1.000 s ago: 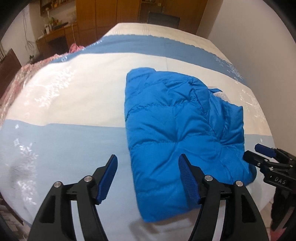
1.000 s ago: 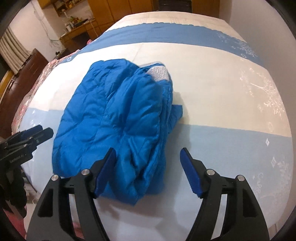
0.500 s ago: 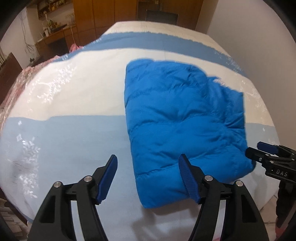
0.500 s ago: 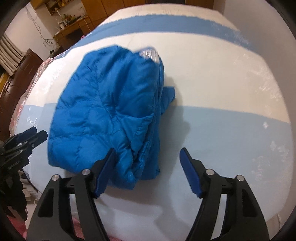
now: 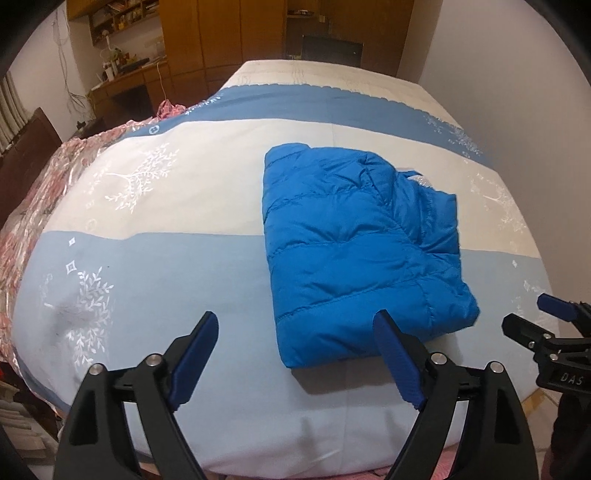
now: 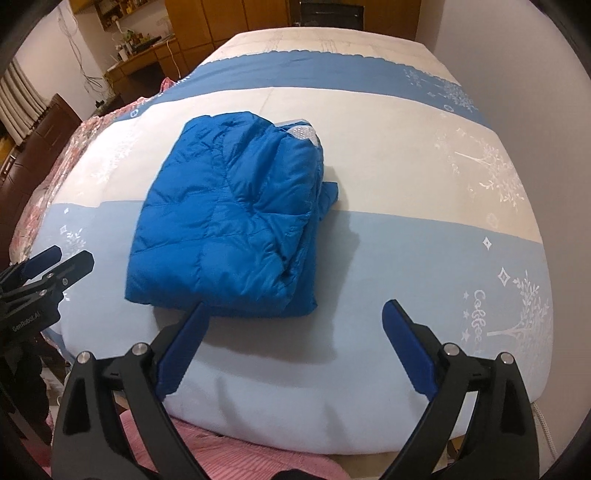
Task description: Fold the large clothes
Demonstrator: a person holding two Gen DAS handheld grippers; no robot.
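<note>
The blue jacket [image 5: 354, 251] is puffy, stitched cloth with a soft shine. Under it, the bedspread [image 5: 184, 266] is smooth matt cloth with shiny white leaf prints. Far behind the tongs stands a brown wooden cupboard [image 5: 221, 33], smooth and slightly glossy.

Folded blue jacket [image 5: 354, 254] lies on the bed [image 5: 166, 258] (left claw [image 5: 295, 350] empty, jaws just widened).
</note>
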